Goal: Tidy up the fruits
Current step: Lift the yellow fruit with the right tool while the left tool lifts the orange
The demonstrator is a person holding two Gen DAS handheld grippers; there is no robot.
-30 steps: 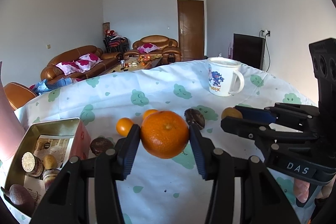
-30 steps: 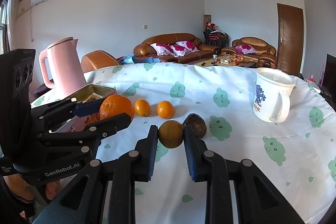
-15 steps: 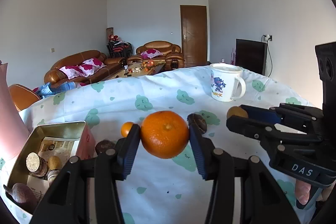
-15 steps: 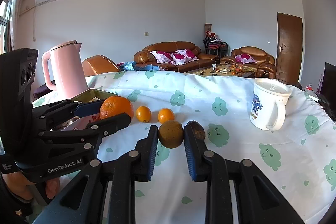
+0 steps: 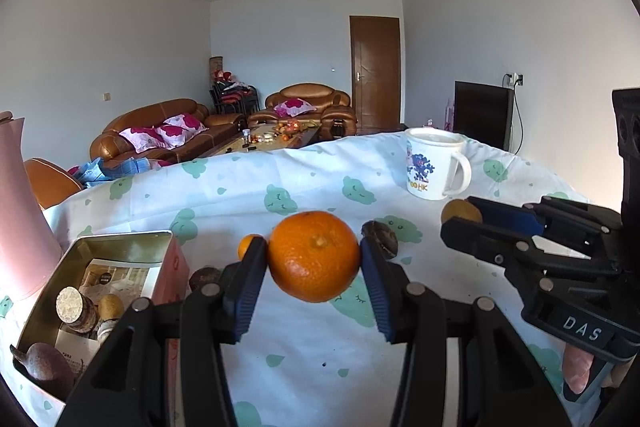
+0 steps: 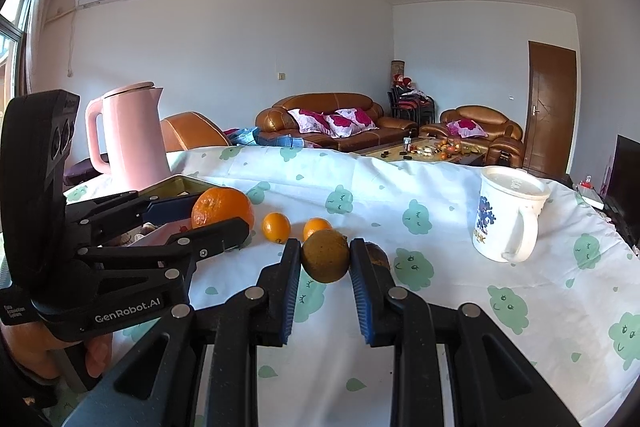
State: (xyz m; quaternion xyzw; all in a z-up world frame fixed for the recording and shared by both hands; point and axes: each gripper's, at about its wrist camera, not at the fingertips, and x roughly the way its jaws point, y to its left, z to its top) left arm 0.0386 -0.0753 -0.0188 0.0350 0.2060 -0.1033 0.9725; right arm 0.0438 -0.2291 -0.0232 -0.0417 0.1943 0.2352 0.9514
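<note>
- Two fruits held above the white cloud-print tablecloth (image 5: pixel 304 367): left gripper (image 5: pixel 314 263) jaws clamped on a large glossy dimpled bright-orange mandarin (image 5: pixel 314 255).
- Right gripper (image 6: pixel 325 259) jaws pinch a dull brownish-yellow round fruit (image 6: pixel 325 255).
- Two small orange tangerines (image 6: pixel 276 227) and a dark brown wrinkled fruit (image 6: pixel 377 255) lie mid-table.
- Open metal tin (image 5: pixel 120 243) near left edge.

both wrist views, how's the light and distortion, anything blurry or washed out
Left wrist view: sunlight falls on the tablecloth behind the sharp orange in the left gripper; fisheye bends the ceiling and blackens the corners. Right wrist view: daylight from the window at the left edge; the brownish fruit in the right gripper and the mug are crisp, nothing washed out.
</note>
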